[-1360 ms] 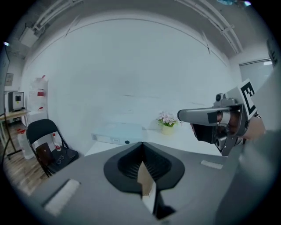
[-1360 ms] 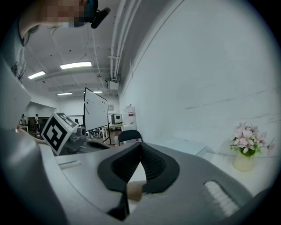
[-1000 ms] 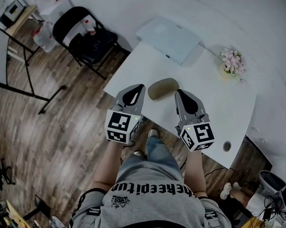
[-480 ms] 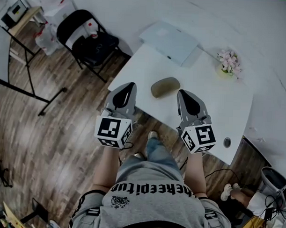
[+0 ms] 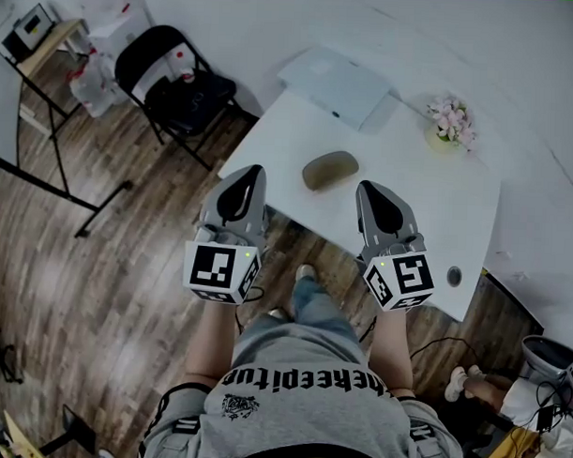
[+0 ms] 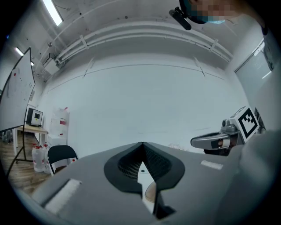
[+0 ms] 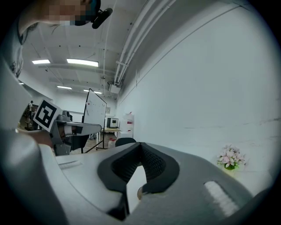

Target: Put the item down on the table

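Head view: I hold my left gripper [image 5: 250,174] and my right gripper [image 5: 370,191] level at the near edge of the white table [image 5: 456,215]. The brown oval item [image 5: 330,169] lies flat on the tabletop between them, apart from both. Left gripper view: the tips meet at the front with nothing clamped, and a sliver of the item shows through the slot below. Right gripper view: the tips likewise meet and carry nothing. At the far side of the table are a flat pale case [image 5: 338,82] and a small pot of pink flowers [image 5: 448,124]; a black chair [image 5: 174,79] stands on the wooden floor to the left
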Demonstrator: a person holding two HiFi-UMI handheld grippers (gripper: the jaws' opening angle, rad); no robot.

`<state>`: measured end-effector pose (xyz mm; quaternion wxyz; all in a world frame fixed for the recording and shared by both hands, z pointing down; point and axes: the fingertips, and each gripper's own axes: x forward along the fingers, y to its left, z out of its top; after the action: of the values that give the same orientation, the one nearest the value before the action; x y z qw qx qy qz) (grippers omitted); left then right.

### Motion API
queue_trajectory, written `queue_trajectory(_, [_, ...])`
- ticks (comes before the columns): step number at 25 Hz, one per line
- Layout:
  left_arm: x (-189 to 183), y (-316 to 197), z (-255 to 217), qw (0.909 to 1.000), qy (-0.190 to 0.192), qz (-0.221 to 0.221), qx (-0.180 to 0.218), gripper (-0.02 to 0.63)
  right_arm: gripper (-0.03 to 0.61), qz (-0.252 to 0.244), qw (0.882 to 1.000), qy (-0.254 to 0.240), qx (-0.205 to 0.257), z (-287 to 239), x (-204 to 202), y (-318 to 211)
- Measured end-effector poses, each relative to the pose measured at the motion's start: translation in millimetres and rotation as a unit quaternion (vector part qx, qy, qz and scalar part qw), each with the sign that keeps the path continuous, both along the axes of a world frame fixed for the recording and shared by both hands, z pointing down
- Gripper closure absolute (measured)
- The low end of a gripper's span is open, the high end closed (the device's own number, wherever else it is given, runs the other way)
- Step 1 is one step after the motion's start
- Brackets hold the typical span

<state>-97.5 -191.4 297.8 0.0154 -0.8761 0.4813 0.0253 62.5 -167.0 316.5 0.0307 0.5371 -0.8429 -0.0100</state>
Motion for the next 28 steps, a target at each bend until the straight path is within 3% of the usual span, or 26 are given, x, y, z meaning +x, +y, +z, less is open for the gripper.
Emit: queue_trajectory(28, [-26.7,63.9,-18.0,0.9995,0.014,0.006,0.027,0.595,0.577,0.015,0.999,-0.005,0.035,-18.3,-16.8,63.8])
